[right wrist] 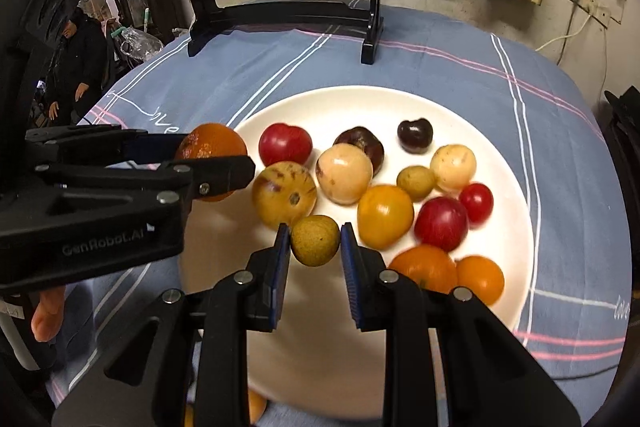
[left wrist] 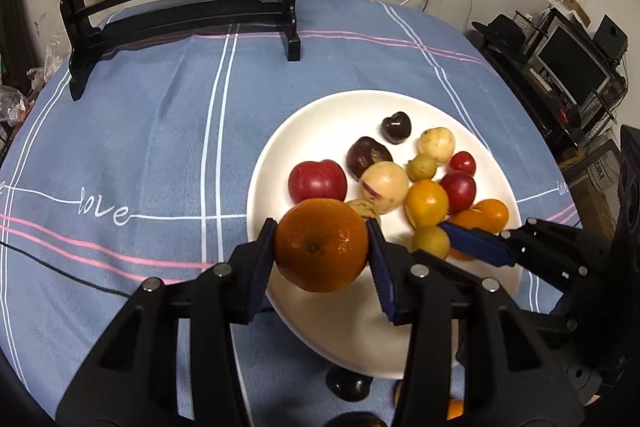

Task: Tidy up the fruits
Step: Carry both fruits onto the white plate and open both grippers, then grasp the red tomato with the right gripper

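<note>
My left gripper (left wrist: 322, 247) is shut on an orange (left wrist: 321, 245) and holds it above the near left rim of a white plate (left wrist: 280, 147). The orange also shows in the right wrist view (right wrist: 212, 147), at the plate's (right wrist: 320, 103) left edge. My right gripper (right wrist: 314, 241) is shut on a small yellow-green fruit (right wrist: 315, 239) just above the plate's front part. That fruit shows in the left wrist view (left wrist: 431, 241) beside the right gripper's fingers (left wrist: 476, 243). Several red, yellow, orange and dark fruits lie on the plate.
A black wooden stand (left wrist: 180, 15) with a round painted screen stands at the back of the blue tablecloth (left wrist: 140, 147). A dark fruit (left wrist: 348, 385) lies on the cloth near the plate's front rim. Shelves with electronics (left wrist: 560, 67) stand to the right.
</note>
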A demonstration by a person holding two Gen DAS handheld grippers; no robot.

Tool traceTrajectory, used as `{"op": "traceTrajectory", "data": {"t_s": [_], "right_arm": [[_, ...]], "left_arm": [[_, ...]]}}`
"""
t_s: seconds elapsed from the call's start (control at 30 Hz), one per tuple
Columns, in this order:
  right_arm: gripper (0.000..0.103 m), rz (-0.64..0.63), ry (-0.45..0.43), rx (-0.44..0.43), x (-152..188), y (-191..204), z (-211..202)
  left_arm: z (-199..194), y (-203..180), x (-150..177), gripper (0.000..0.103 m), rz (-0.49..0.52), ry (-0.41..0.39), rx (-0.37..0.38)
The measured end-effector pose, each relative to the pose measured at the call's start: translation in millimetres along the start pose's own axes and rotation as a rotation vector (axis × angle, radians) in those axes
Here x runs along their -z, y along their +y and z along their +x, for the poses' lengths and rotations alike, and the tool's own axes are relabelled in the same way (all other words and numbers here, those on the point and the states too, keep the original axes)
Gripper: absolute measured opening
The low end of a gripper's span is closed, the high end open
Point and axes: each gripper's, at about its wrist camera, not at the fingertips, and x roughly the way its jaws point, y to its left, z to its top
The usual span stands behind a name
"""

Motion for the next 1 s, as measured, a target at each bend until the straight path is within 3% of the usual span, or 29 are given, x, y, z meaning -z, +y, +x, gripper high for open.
{"op": "traceTrajectory", "data": {"t_s": [0.03, 0.07, 0.1, 0.13, 0.17, 0.27, 0.33, 0.4, 0.5, 0.57, 0.73, 1.0], "right_arm": [[0.028, -0.007, -0.004, 0.007, -1, -1, 2], [0.041, -0.015, -0.006, 0.02, -3, -1, 4], [0.066, -0.02, -0.013, 0.039, -4, 0, 4], [0.068, -0.032, -0.035, 0.064, -5, 0, 2], [0.068, -0.048, -0.045, 0.082, -5, 2, 0], [0.068, -0.065, -0.04, 0.092, 1, 4, -12], [0.068, -0.074, -0.035, 0.092, 10, 7, -27], [0.068, -0.077, -0.022, 0.1, 27, 11, -49], [0.068, -0.047, 0.001, 0.102, 51, 11, -77], [0.069, 0.004, -0.009, 0.123, 65, 11, -93], [0.091, 0.149, -0.074, 0.121, 100, 16, -125], [0.092, 0.198, -0.073, 0.09, 126, 34, -146]], "left_arm": [[2, 0, -2, 0.046, -0.001, 0.003, -0.004], [4, 1, -3, 0.047, -0.004, 0.005, -0.01], [5, 2, -5, 0.052, -0.007, 0.003, -0.008], [3, 2, -6, 0.056, -0.011, -0.004, -0.004], [-1, 2, -7, 0.062, -0.015, -0.018, -0.003], [-20, -1, -8, 0.063, 0.0, -0.06, 0.0], [-41, -4, -4, 0.069, 0.005, -0.09, 0.014], [-65, -7, 8, 0.081, 0.02, -0.132, 0.024], [-97, -13, 36, 0.088, 0.052, -0.193, 0.01], [-109, -14, 56, 0.089, 0.047, -0.204, 0.003], [-122, -11, 107, 0.089, 0.003, -0.185, -0.002], [-134, -6, 162, 0.089, 0.023, -0.146, -0.032]]}}
